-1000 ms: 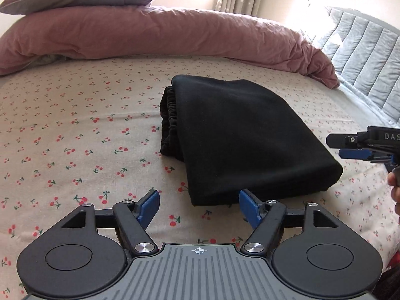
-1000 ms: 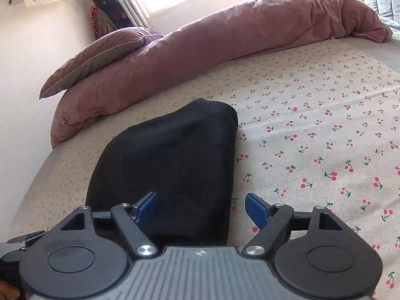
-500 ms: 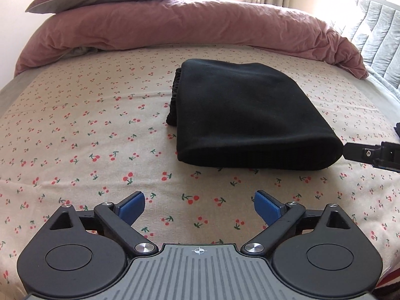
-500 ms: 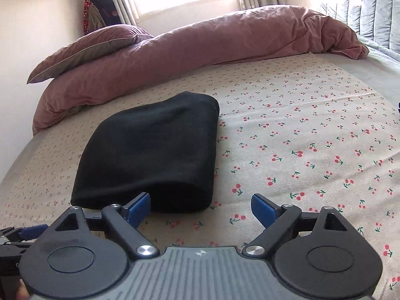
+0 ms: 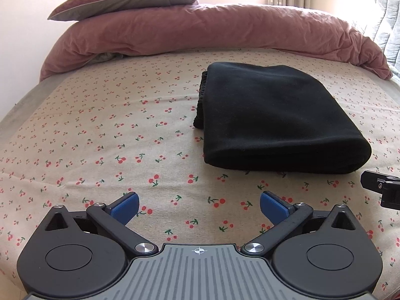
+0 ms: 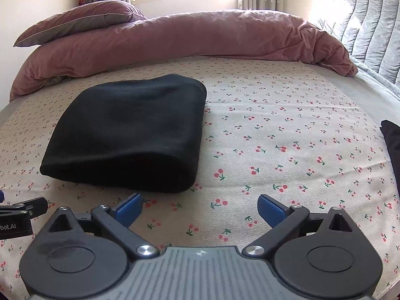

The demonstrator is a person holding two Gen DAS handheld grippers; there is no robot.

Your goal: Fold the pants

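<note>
Left wrist view: left gripper (image 5: 198, 206) spread wide, empty, above the cherry-print sheet (image 5: 105, 135). Right gripper (image 6: 200, 206) likewise wide, empty. Beyond both, folded black pants (image 5: 275, 120) lie mid-bed; pink duvet (image 5: 200, 27) lines the far edge.

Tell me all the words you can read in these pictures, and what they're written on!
"bot.AI" – white letters on the black body of the left gripper, seen at the left edge of the right wrist view; the start of the word is cut off.

No other words, numbers or labels show on the pants, the bedsheet or the right gripper.
</note>
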